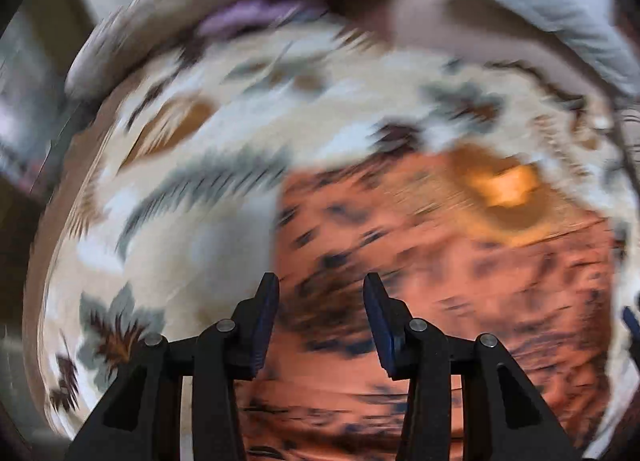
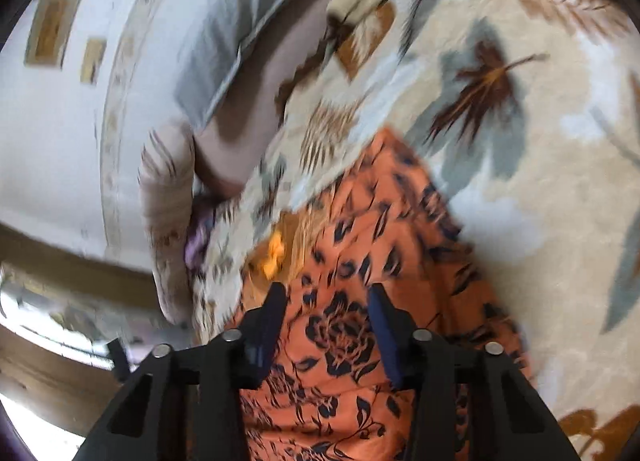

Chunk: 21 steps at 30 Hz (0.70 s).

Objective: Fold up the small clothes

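Observation:
An orange garment with a black flower print (image 1: 440,261) lies spread on the leaf-patterned bedspread (image 1: 208,133); the left wrist view is blurred. My left gripper (image 1: 320,289) hovers over the garment's left edge, jaws apart, nothing pinched between the pads. In the right wrist view the same garment (image 2: 360,245) runs up from the bottom middle. My right gripper (image 2: 328,295) stands over a large black flower on it, open, with the cloth lying below the fingers. A bright yellow-orange patch (image 2: 274,253) shows at the garment's far end.
A grey pillow (image 2: 240,21) lies at the head of the bed, with a patterned pillow (image 2: 168,197) and a purple cloth (image 2: 196,245) beside it. A white wall with two framed pictures (image 2: 52,25) is on the left. Bedspread (image 2: 520,181) extends to the garment's right.

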Available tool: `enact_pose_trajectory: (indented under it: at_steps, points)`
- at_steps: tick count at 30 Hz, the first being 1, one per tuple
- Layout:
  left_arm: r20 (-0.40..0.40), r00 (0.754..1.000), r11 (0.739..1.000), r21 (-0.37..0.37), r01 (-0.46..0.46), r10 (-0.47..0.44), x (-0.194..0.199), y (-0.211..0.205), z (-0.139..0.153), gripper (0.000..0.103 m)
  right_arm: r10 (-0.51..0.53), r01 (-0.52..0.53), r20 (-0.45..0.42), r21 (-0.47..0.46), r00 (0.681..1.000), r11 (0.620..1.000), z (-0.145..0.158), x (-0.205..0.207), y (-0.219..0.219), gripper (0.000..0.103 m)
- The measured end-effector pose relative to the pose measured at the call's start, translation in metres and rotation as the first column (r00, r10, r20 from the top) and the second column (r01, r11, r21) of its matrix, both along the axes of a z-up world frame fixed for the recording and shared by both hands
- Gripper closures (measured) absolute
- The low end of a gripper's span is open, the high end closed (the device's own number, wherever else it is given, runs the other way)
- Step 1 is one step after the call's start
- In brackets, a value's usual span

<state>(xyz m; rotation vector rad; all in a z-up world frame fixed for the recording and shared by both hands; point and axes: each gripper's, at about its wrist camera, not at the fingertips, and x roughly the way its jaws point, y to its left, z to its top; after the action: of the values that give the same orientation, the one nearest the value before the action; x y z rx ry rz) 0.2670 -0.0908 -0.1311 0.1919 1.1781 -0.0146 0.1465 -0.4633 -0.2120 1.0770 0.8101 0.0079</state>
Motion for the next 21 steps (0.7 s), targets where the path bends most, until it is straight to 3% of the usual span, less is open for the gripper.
enact_pose_trajectory:
  at_steps: [2,4,5,8,10,14,17,21]
  points:
    - [-0.052,0.998,0.998,0.061,-0.02,0.023,-0.006,0.016,-0.029,0.058,0.056,-0.059,-0.103,-0.022,0.993,0.998,-0.015,0.011,0.015,0.061]
    - [-0.052,0.998,0.999,0.036,-0.021,0.023,-0.015,0.027,-0.041,0.055,0.084,-0.094,-0.206,-0.043,0.975,0.995,-0.03,0.017,0.022,0.061]
    - [-0.023,1.0,1.0,0.021,-0.016,0.017,-0.02,0.03,-0.039,0.055,0.085,-0.098,-0.234,-0.046,0.968,0.994,-0.037,0.018,0.024,0.067]
    - [-0.04,0.999,1.0,0.025,0.003,-0.002,-0.019,0.028,-0.027,0.057,0.072,-0.09,-0.207,-0.077,0.976,0.993,-0.026,0.015,0.02,0.068]
    - [0.006,1.0,1.0,0.001,0.019,-0.019,-0.013,0.023,-0.012,0.057,0.046,-0.067,-0.166,-0.126,0.985,0.99,-0.015,0.016,0.018,0.064]
    - [0.089,0.994,0.998,0.003,0.065,-0.065,0.012,-0.006,0.01,0.057,0.027,-0.036,-0.09,-0.105,0.996,0.994,-0.008,0.026,0.011,0.064]
    - [0.063,0.994,0.996,0.021,0.088,-0.089,0.034,-0.025,-0.009,0.057,-0.004,-0.007,-0.089,-0.129,0.996,0.992,-0.01,0.039,0.008,0.064]
    - [0.007,0.999,0.996,0.073,0.042,-0.042,0.052,-0.019,-0.048,0.055,-0.031,0.007,-0.174,-0.134,0.984,0.991,-0.031,0.053,0.007,0.065]
